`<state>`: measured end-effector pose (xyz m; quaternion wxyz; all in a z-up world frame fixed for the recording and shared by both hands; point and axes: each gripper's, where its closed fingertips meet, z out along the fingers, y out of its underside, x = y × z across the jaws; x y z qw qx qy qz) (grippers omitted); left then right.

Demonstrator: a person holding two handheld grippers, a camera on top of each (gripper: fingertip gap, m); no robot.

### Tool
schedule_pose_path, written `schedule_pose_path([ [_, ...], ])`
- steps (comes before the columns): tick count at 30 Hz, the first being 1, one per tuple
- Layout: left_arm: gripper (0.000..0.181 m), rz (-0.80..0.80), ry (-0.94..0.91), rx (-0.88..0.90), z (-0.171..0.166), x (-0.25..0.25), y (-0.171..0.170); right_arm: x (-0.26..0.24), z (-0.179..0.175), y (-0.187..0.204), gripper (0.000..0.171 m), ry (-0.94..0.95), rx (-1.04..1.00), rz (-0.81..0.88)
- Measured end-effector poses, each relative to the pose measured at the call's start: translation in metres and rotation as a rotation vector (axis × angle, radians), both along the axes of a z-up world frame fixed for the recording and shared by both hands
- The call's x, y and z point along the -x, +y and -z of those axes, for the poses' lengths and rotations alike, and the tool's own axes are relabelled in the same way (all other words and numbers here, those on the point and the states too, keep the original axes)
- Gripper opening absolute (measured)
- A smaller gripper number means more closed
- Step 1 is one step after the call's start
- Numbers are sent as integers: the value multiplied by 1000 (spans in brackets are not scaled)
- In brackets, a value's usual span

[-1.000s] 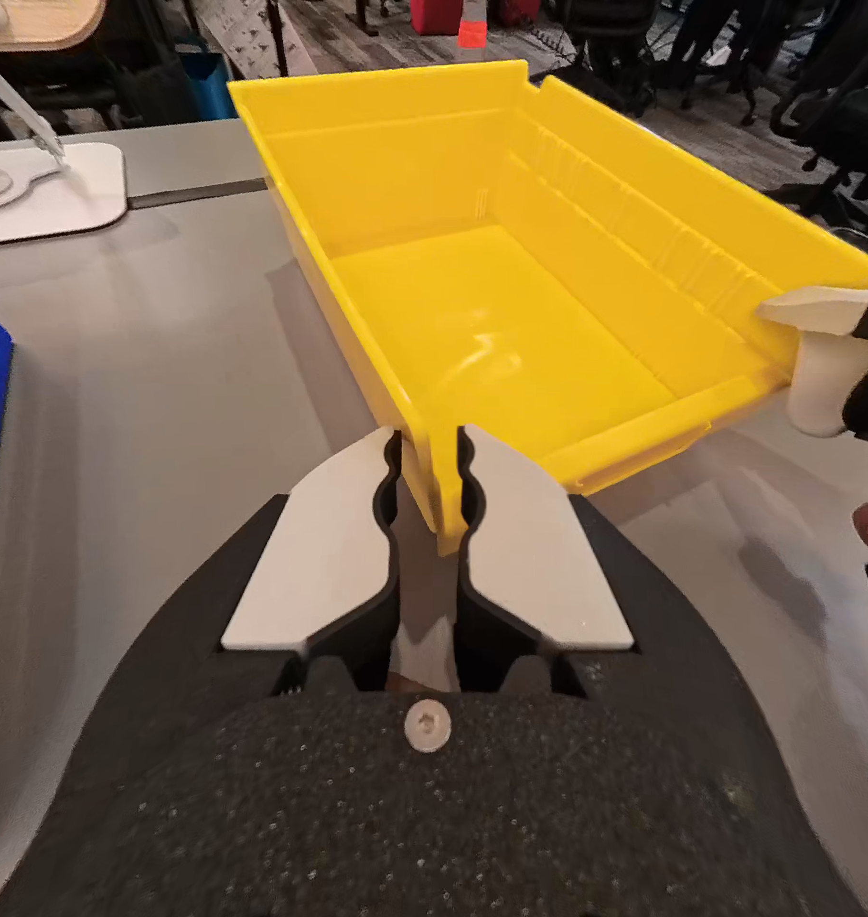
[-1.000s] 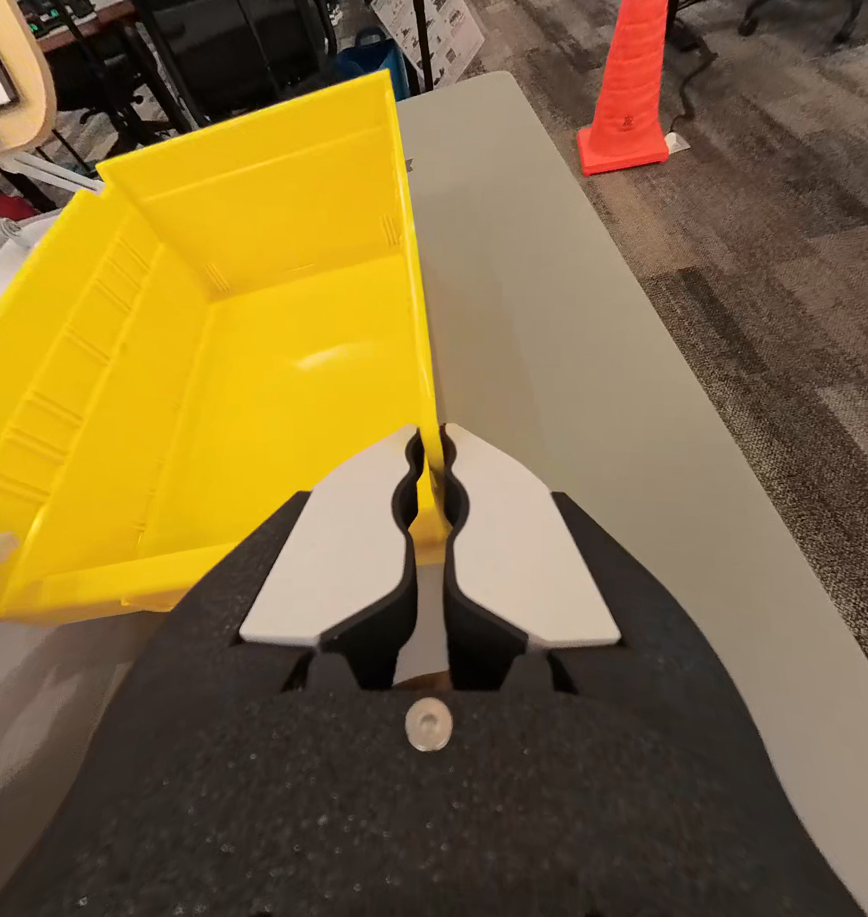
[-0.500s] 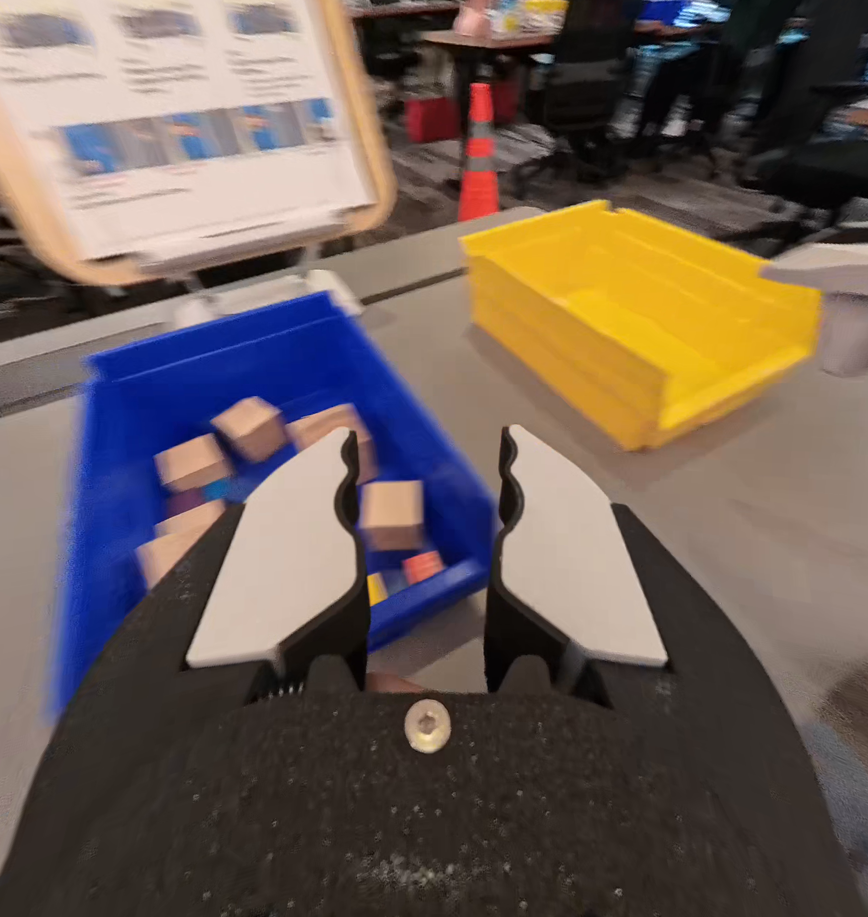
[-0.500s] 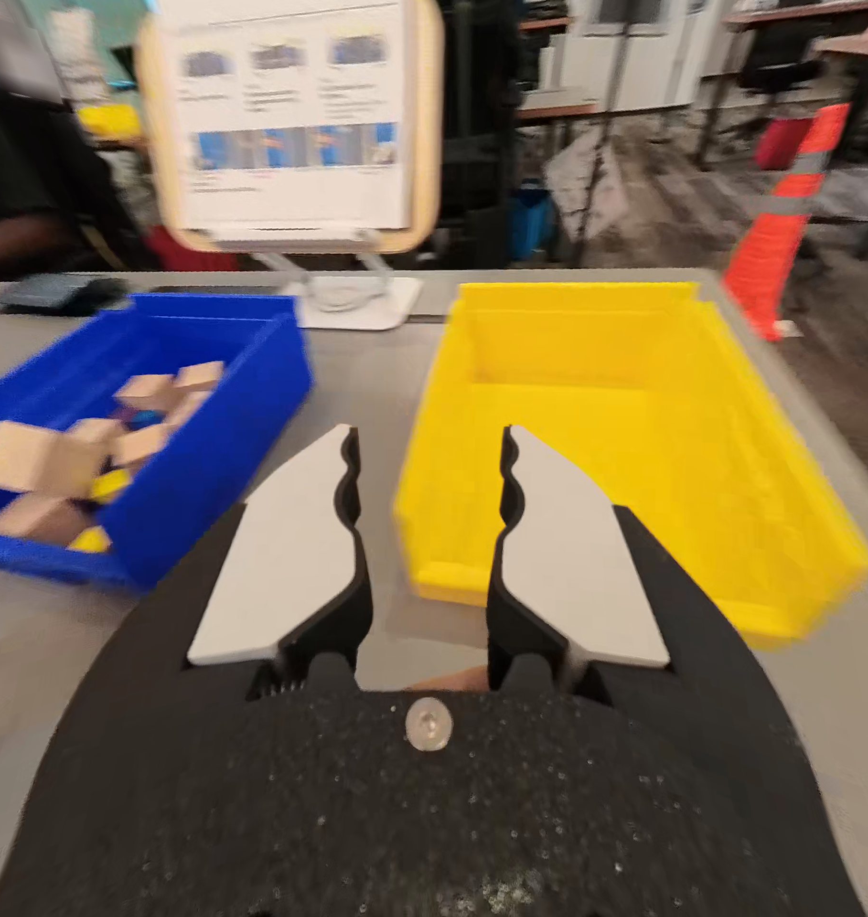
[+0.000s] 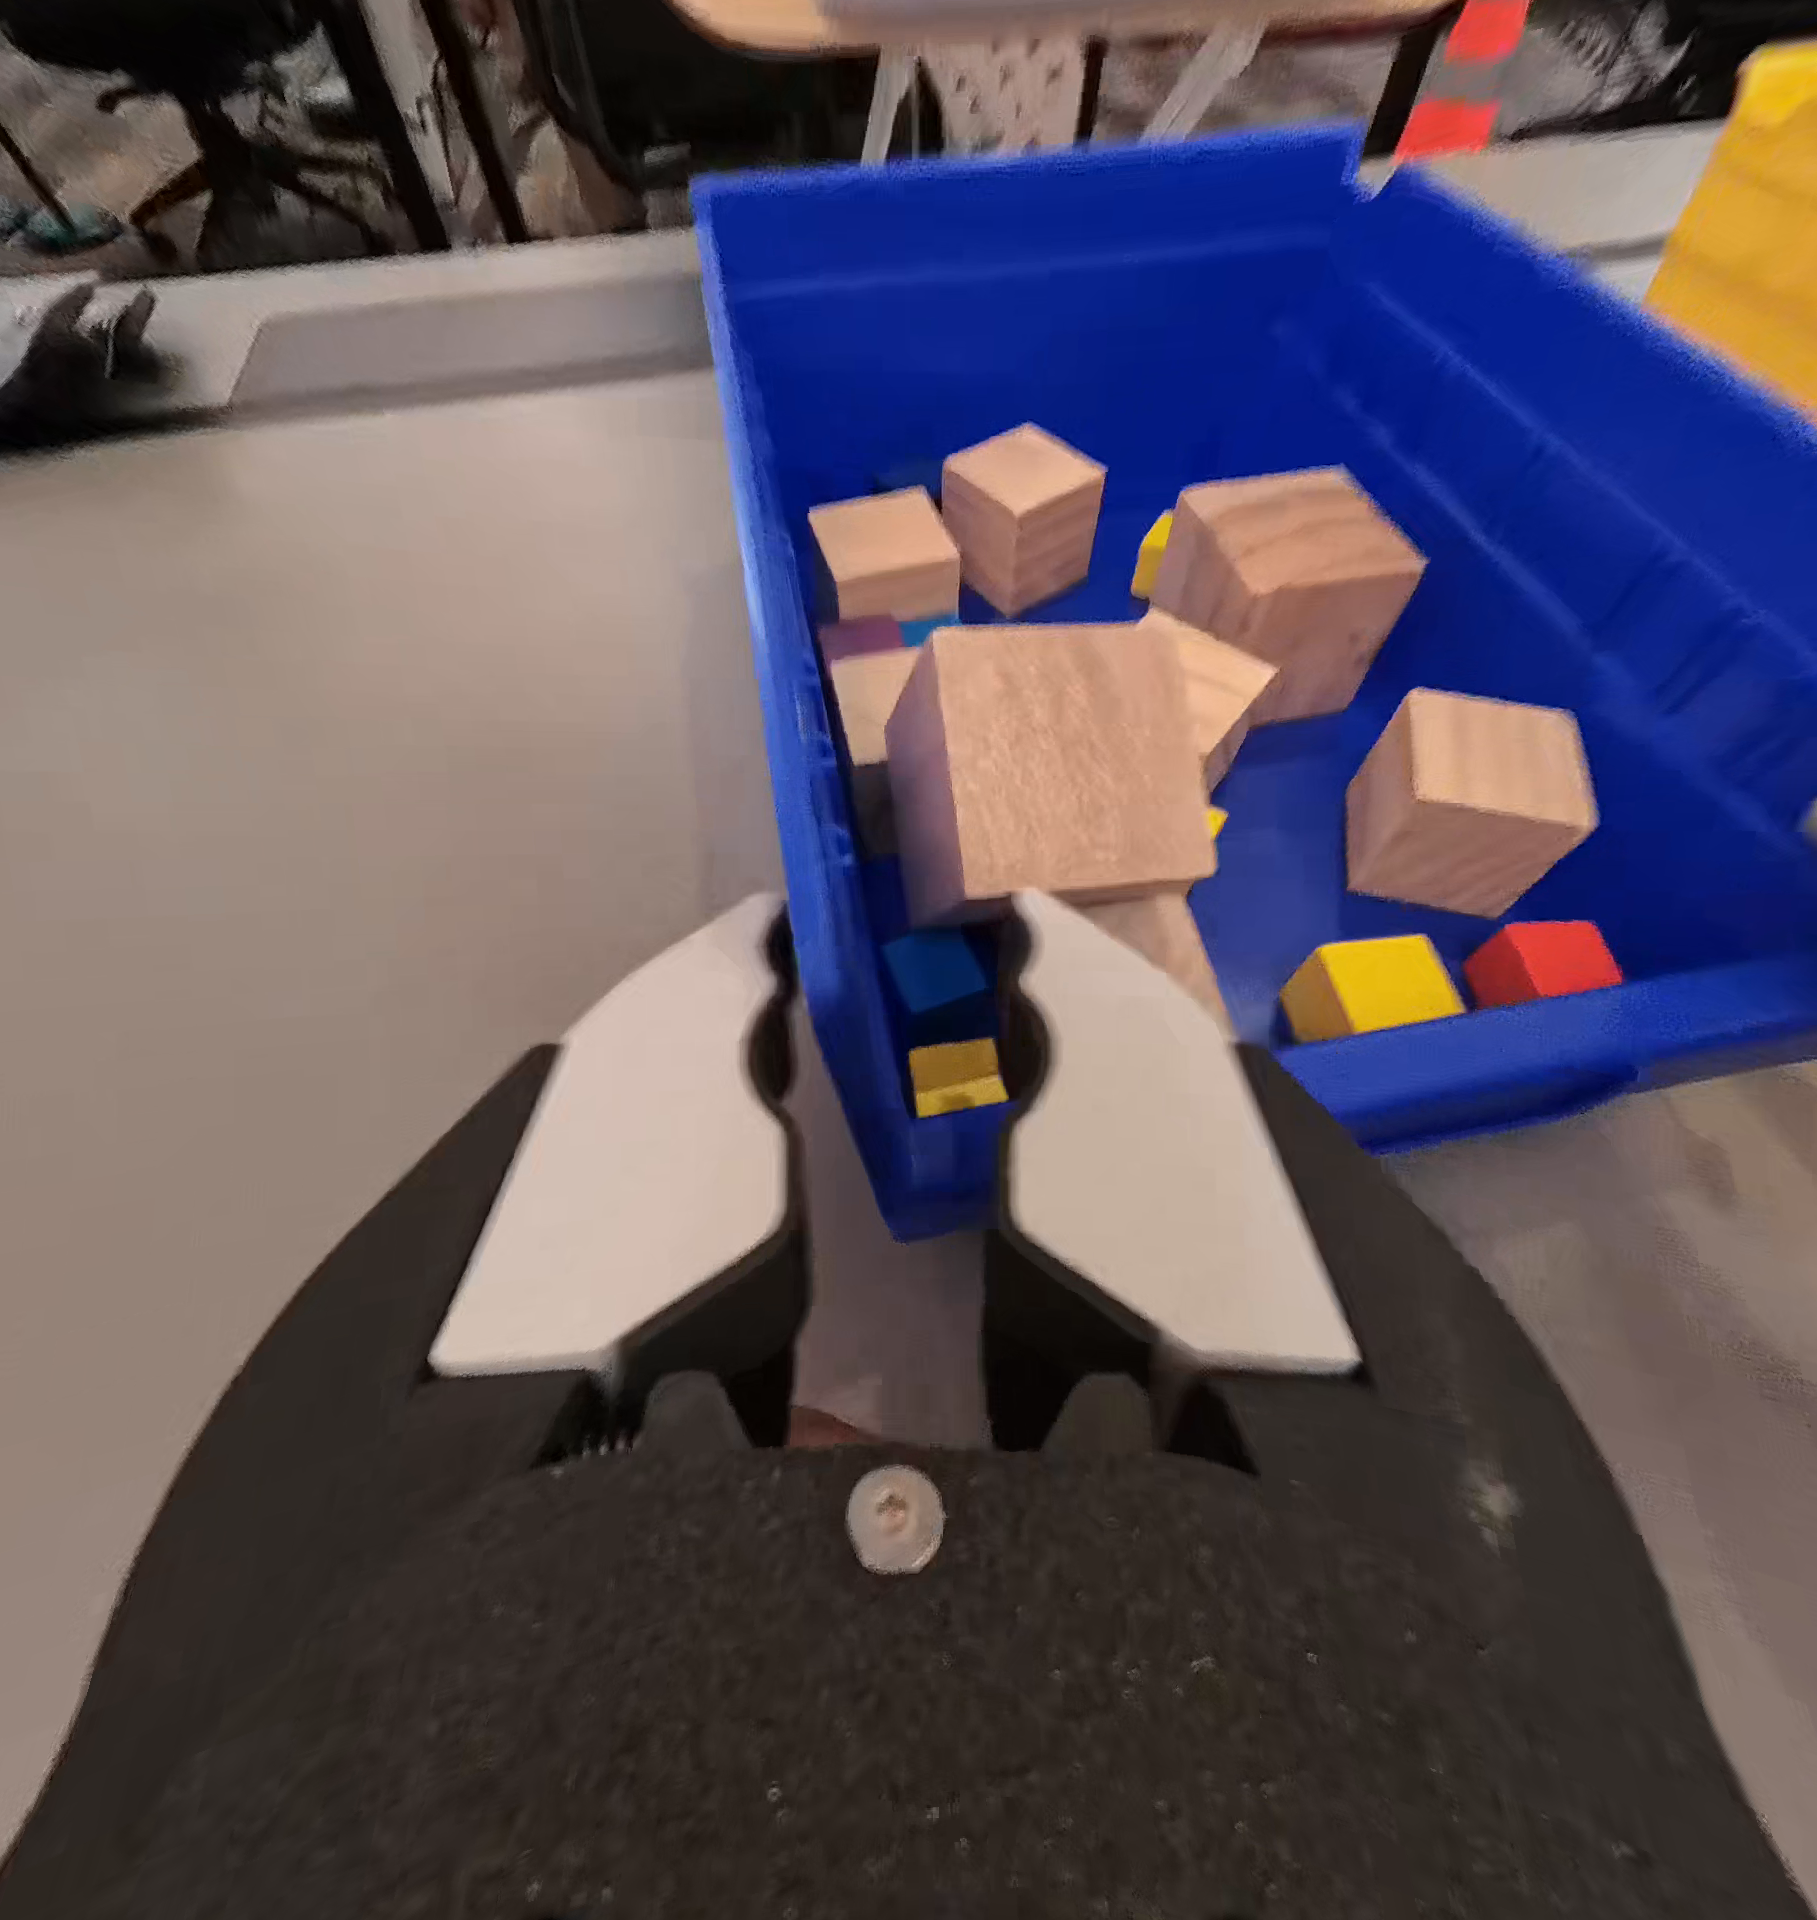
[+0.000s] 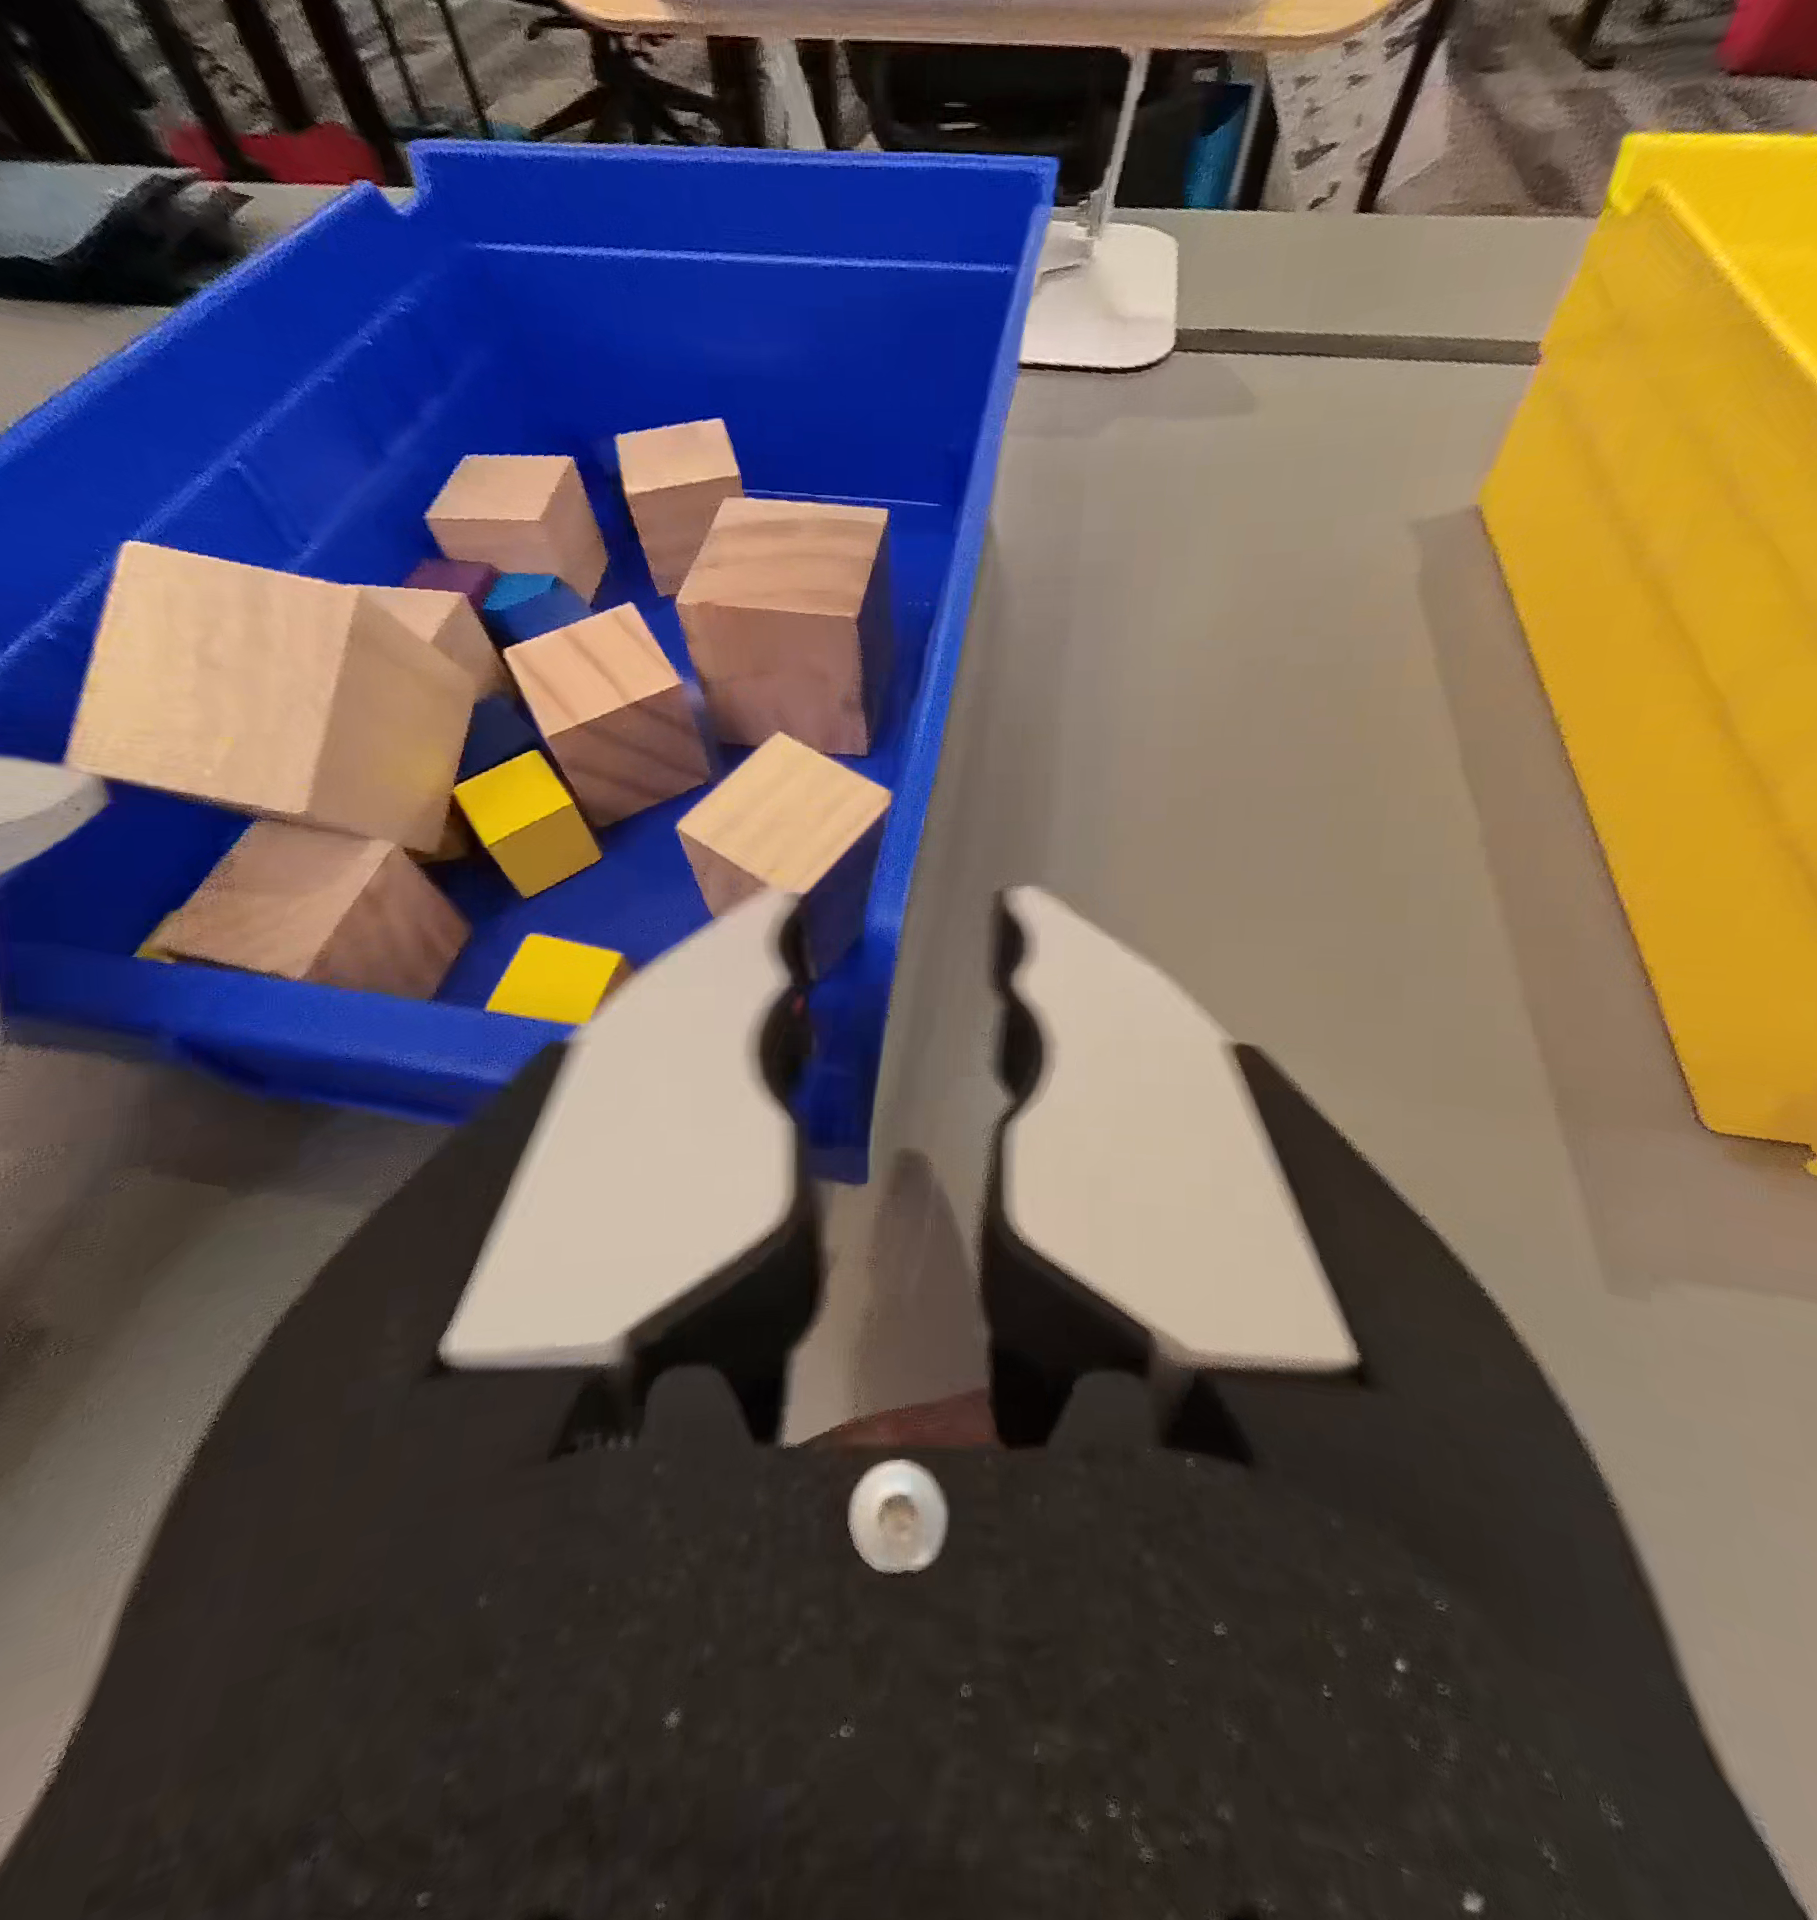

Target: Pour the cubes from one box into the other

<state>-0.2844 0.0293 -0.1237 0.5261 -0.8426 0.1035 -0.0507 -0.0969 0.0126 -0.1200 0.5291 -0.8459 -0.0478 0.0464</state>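
Observation:
A blue box (image 5: pixel 987 197) on the grey table holds several wooden cubes (image 5: pixel 1049 769) and small coloured cubes (image 5: pixel 1366 982). My left gripper (image 5: pixel 899 925) is open, its jaws on either side of the box's left wall near the front corner. In the right wrist view, the blue box (image 6: pixel 727 197) with its wooden cubes (image 6: pixel 260 686) lies at the left. My right gripper (image 6: pixel 899 914) is open, its jaws on either side of the box's right wall near the front corner. The empty yellow box (image 6: pixel 1693 623) stands to the right and shows at the left wrist view's top right (image 5: pixel 1777 239).
A white stand base (image 6: pixel 1101 301) sits behind the boxes, with a board on it above. A dark cloth item (image 6: pixel 52 229) lies at the back left of the table. Bare table (image 6: pixel 1247 675) separates the two boxes. Chairs and a red cone stand beyond the table.
Both grippers have let go of the yellow box's walls, opened, and moved left to the blue box. Each now has a side wall of the blue box between its jaws.

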Motion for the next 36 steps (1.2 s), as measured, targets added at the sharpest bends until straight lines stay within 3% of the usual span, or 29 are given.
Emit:
schedule_pose_path([
  [1,18,-15,8,16,3,3,1,4,0,1,5,-1,-2,-6],
  [2,5,-20,-11,25,3,6,2,1,0,2,4,-9,-3,29],
  [7,3,-59,-24,41,-1,18,7,14,-5,0,3,-77,-69,119],
  [11,2,-45,-99,66,-13,40,7,37,-28,3,3,-113,-162,114],
  [18,2,-151,-30,-30,-37,131,12,127,-38,26,4,-48,-128,-1],
  [26,2,-224,-43,13,-14,229,19,224,-14,44,3,-13,-61,-87],
  [30,3,-209,-26,4,-3,247,25,242,-2,41,5,31,-29,-114],
  [36,5,-156,-159,20,6,249,26,247,-2,38,6,111,-20,-172],
])
